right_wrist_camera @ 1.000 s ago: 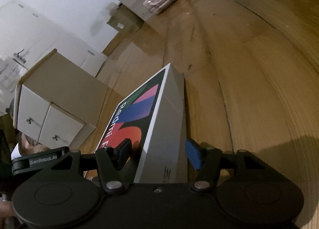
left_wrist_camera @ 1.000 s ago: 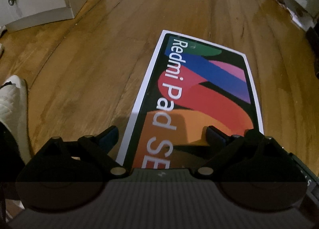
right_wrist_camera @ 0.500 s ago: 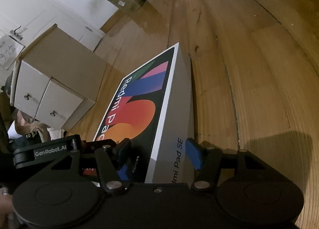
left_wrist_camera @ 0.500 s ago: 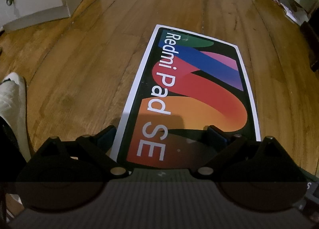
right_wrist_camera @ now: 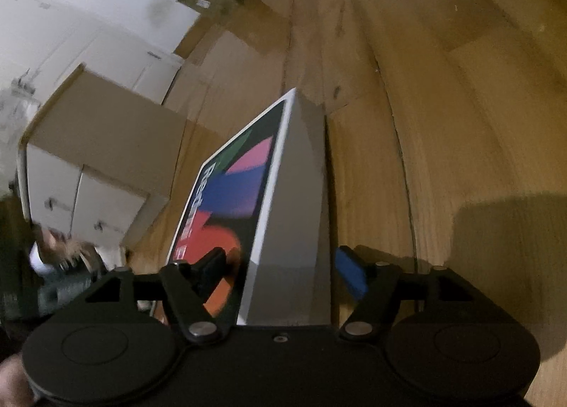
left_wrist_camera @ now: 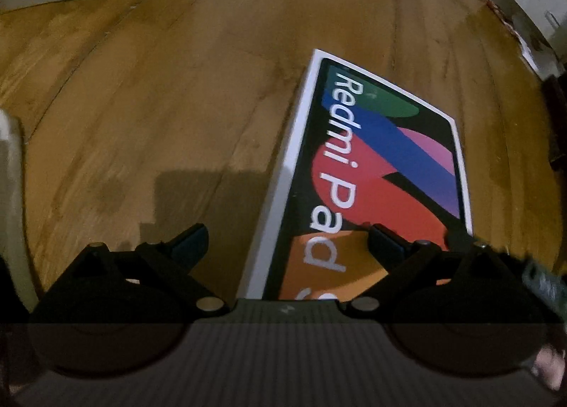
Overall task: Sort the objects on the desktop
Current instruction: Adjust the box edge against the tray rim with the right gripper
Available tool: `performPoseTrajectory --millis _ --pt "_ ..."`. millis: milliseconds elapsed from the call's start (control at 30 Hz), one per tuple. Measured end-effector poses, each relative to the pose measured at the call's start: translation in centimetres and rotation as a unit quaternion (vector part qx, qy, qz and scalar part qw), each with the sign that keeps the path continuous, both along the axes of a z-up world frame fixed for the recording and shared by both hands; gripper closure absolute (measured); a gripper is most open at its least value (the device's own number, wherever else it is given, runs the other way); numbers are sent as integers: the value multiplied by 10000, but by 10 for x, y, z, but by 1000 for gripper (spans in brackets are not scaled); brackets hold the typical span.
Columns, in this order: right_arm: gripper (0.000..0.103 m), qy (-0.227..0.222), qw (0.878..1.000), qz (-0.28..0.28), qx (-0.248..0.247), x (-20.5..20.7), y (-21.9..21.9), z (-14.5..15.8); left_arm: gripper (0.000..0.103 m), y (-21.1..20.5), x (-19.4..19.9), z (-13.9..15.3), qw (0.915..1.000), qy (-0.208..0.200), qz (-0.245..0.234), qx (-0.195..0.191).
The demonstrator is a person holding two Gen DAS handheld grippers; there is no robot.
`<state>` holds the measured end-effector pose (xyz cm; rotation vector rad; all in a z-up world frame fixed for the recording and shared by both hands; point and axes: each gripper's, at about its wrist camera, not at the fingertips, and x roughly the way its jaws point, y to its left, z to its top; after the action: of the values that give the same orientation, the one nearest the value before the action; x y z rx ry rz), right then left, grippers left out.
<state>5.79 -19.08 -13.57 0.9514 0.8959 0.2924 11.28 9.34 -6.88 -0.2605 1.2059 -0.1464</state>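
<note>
- The wooden surface [left_wrist_camera: 159,106] takes up most of both views, with white cabinets [right_wrist_camera: 88,173] off at the edge. Pretty bare otherwise.
- The Redmi Pad SE box [left_wrist_camera: 382,173] is the one thing to sort. It lies flat on the wood, printed face up, its near end running under both sets of tongs.
- Risk, as a guess: the right tongs are letting go right now, so if the box isn't fully settled it could drop that last bit or skid sideways on the slick wood. A pad dragging the edge on the way out could also twist the box out of line.
- The right tongs [right_wrist_camera: 283,265] straddle the box's near corner, one pad over the printed face, the blue pad [right_wrist_camera: 351,272] off the grey side with a visible gap. The jaws are opening, about half wide, and no longer pinch the box.
- The left tongs [left_wrist_camera: 287,240] stand wide apart, holding nothing. One finger [left_wrist_camera: 386,244] hangs over the box's face, the other over bare wood; touching or not, can't tell.
</note>
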Motion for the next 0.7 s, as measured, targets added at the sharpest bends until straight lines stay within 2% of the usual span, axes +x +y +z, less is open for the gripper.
performPoseTrajectory --millis 67,233,400,567,700 --pt "29 47 9998 9 191 6 -2 -6 8 -2 1 -1 9998 -96 -89 -151" --pt "32 -416 9976 306 -460 8 16 7 15 -12 0 -3 9986 -401 -231 -269" --pt "34 -805 9949 250 -556 -2 16 16 20 -12 -10 5 9969 -738 -150 -224" --pt "35 -1023 9928 242 -582 -13 13 25 20 -12 -25 17 9939 -1072 -102 -243" --pt "38 -1128 9917 245 -559 -18 9 28 20 -11 -32 22 9934 -1110 -15 -283"
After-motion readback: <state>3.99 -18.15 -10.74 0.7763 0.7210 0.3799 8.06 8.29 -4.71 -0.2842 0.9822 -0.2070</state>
